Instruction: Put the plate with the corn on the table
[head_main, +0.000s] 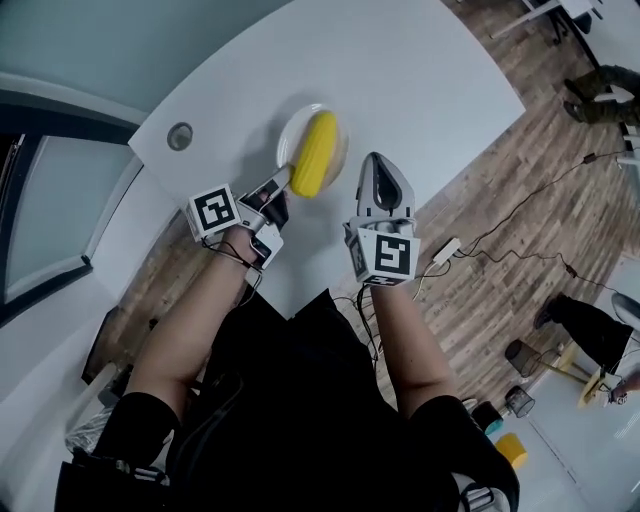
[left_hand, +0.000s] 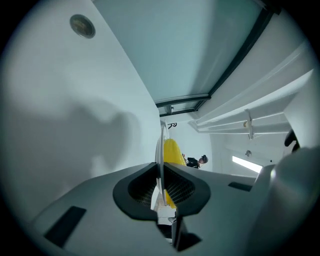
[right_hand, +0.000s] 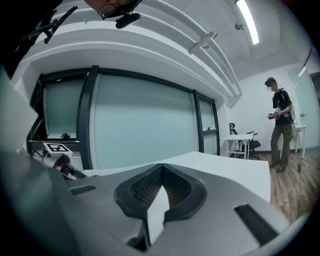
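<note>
Flanking the plate are a round grommet and the right gripper.

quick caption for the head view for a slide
The left tool grips the rim of a plate holding corn at the white table; right tool shut and empty alongside.

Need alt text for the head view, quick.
The left gripper clamps the rim of a white plate carrying a yellow corn cob, over a white table. The right gripper, shut and empty, hovers just right of the plate.
</note>
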